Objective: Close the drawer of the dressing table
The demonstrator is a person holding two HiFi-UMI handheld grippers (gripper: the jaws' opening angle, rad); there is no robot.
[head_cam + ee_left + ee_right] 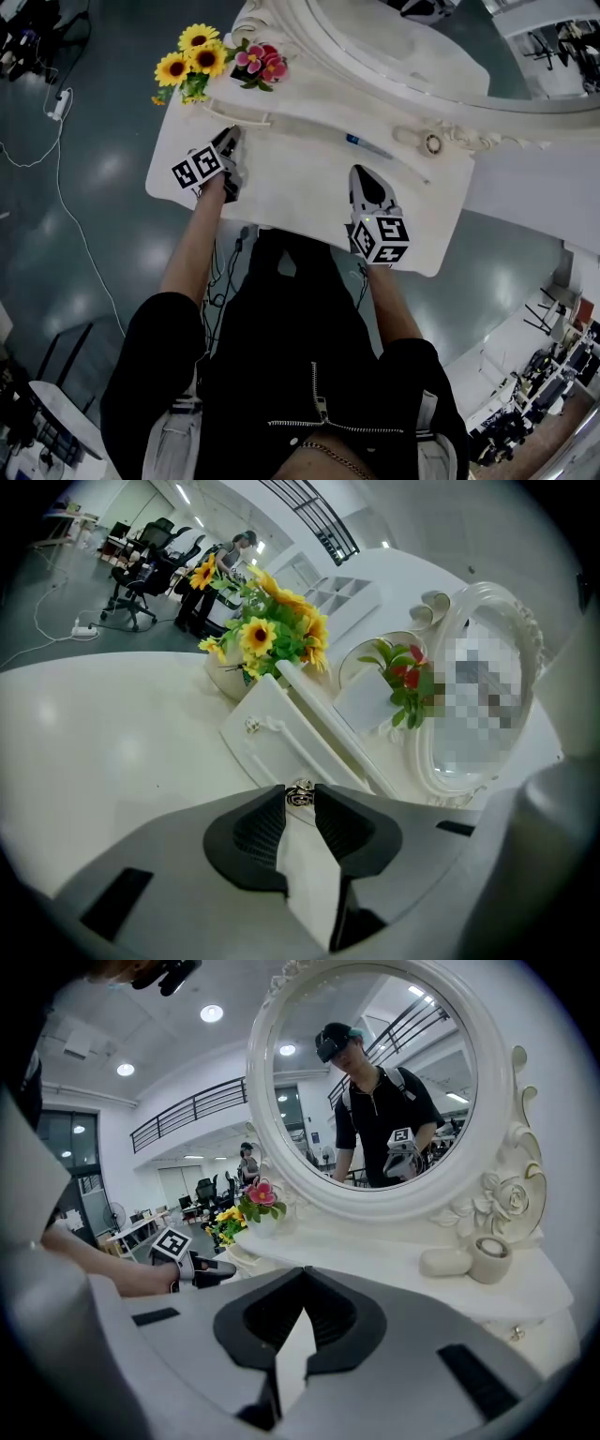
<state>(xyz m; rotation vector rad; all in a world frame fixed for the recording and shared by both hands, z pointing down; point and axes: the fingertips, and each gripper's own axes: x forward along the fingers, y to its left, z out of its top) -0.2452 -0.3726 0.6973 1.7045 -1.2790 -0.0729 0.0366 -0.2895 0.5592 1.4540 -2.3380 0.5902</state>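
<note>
open room over front tabletop [300, 192], sunflowers [192, 58] left rear, mirror [394, 52] blocking the back

Ceiling lights [212, 1013] give bright, soft-shadowed pictures; gripper views bend and darken at edges

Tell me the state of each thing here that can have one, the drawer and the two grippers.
drawer: looks pulled out a little, not yet closed.
left gripper: fingers shut on the drawer knob.
right gripper: fingers shut, holding nothing.
</note>
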